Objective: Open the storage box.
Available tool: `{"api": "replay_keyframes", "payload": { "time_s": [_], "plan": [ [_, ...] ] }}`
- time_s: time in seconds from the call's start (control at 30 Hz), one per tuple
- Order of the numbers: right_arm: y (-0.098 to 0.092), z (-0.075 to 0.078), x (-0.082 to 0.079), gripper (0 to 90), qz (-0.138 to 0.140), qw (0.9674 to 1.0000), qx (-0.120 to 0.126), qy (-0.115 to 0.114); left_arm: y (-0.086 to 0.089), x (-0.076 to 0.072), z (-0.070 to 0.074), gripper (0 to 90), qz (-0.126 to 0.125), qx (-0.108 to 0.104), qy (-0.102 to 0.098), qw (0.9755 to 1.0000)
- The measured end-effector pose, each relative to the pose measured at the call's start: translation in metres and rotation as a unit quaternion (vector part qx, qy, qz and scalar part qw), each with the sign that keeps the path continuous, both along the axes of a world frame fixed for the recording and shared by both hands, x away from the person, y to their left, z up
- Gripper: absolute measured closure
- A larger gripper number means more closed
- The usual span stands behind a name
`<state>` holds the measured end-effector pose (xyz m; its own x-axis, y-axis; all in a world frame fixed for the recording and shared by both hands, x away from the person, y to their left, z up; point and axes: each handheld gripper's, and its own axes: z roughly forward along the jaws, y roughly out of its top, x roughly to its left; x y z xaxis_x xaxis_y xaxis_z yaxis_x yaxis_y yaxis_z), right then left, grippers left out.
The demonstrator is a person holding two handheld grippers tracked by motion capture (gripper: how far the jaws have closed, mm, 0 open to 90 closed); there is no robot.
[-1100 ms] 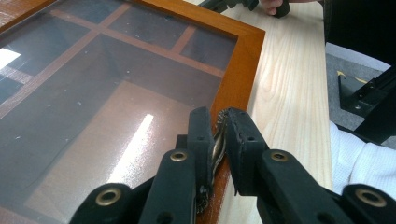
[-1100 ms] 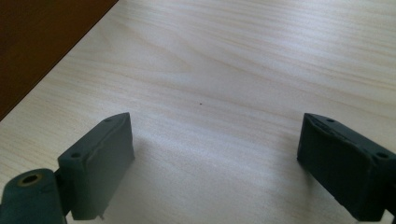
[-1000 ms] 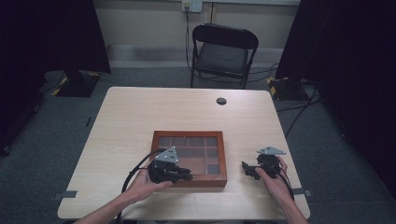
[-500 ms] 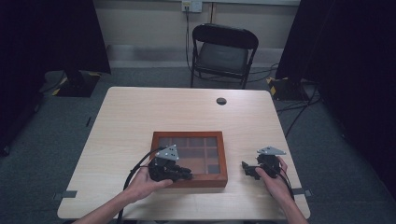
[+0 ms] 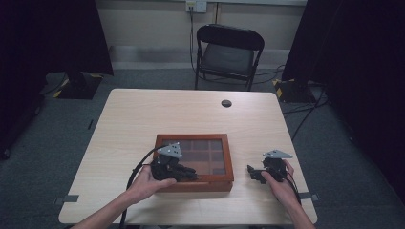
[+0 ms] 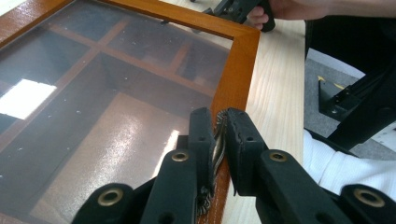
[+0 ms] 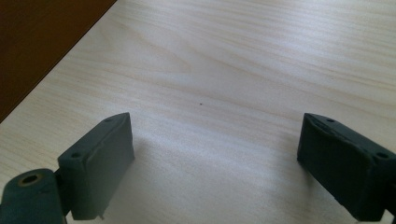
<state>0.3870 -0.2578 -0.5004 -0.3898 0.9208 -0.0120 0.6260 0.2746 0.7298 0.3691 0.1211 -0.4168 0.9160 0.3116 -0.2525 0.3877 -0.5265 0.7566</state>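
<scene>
Wood frames the glass-lidded box, which lies flat on the table near the person's edge, somewhat left of the middle. Its long axis runs across the table from left to right, its lid faces up, and dark compartments show through the glass. The left gripper reaches over the box's near front rail from the left hand. In the left gripper view its jaws are pinched almost together on a small metal clasp at the lid's front edge, the pads pressing it from both sides. The right gripper sits low at the table just right of the box, apart from it, held by the right hand. Its jaws stand wide apart with bare tabletop between them, gripping nothing.
</scene>
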Motion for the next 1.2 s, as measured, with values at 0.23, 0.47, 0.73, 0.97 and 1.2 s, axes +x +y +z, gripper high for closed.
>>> {"api": "replay_keyframes", "payload": {
  "time_s": [0.23,0.47,0.73,0.97,1.2],
  "plan": [
    [0.0,0.0,0.0,9.8,0.0,1.0,0.0,0.0,0.001,0.003,0.006,81.0,0.0,-0.001,0.01,0.9999],
    [0.0,0.0,0.0,9.8,0.0,1.0,0.0,0.0,-0.001,0.005,0.013,80.9,0.002,0.004,0.012,0.9999],
    [0.0,0.0,0.0,9.7,0.001,1.0,0.0,-0.001,-0.004,0.008,0.015,81.1,0.0,0.005,0.02,0.9998],
    [0.0,0.0,0.0,9.7,0.001,1.0,-0.001,0.0,-0.003,0.01,0.023,81.1,-0.002,0.0,0.015,0.9999],
    [0.0,0.0,0.0,9.6,0.001,1.0,-0.001,0.0,-0.004,0.011,0.024,81.2,-0.004,0.005,0.013,0.9999]
  ]
}}
